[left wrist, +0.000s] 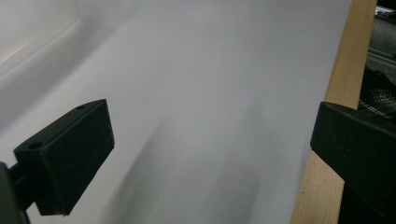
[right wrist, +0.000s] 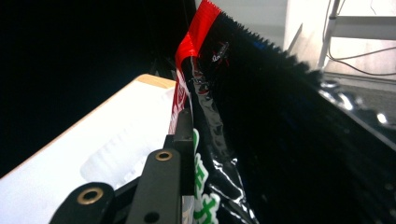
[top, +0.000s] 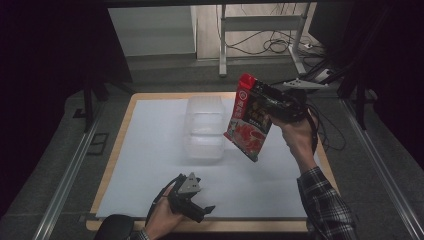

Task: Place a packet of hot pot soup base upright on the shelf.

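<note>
A red and black snack bag (top: pixel 248 120) hangs tilted in the air above the right half of the white sheet (top: pixel 150 150), red top edge uppermost. My right gripper (top: pixel 272 107) is shut on the bag's right side, held up by a hand in a plaid sleeve. In the right gripper view the bag (right wrist: pixel 261 116) fills the right side, one black finger (right wrist: pixel 184 135) presses flat against it, and the other jaw is hidden behind it. Just left of the bag, a clear plastic container (top: pixel 204 127) stands on the sheet. My left gripper (top: pixel 200 205) rests near the front edge, open and holding nothing (left wrist: pixel 210 149).
The white sheet lies on a wooden board (top: pixel 127 120) whose edge shows beside the left gripper (left wrist: pixel 345 70). Metal rails (top: pixel 70 170) run along both sides of the table. A stand (top: pixel 260 22) and loose cables (top: pixel 280 45) lie on the floor behind.
</note>
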`<state>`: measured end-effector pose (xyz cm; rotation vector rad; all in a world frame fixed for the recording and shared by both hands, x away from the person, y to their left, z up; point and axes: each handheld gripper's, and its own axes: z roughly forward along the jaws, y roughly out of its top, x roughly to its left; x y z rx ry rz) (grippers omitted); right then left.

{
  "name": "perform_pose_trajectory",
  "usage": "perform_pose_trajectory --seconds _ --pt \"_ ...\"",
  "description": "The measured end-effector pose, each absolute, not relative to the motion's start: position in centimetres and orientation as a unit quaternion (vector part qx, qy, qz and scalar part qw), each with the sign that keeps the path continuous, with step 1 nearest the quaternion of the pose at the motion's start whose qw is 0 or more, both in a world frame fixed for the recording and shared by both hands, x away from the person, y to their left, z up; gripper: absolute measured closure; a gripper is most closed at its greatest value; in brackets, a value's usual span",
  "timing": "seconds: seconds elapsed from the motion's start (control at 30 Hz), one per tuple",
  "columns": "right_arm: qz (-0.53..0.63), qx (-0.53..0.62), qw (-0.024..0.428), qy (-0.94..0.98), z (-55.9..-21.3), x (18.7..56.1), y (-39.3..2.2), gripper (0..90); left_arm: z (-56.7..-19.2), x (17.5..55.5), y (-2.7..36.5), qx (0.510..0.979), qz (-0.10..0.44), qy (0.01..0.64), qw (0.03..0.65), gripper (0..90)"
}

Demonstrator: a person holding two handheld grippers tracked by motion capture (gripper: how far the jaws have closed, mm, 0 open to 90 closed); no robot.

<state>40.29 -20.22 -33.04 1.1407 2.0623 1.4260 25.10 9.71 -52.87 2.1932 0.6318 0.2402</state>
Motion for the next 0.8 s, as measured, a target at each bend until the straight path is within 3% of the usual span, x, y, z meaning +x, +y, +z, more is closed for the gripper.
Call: perform_pose_trajectory --seconds 0.8 --pt "0.523 0.367 0.186 0.746 -32.7 44.9 -13.2 72.1 -53.2 25.2 9.5 0.877 0.091 0.252 0.399 0.0"
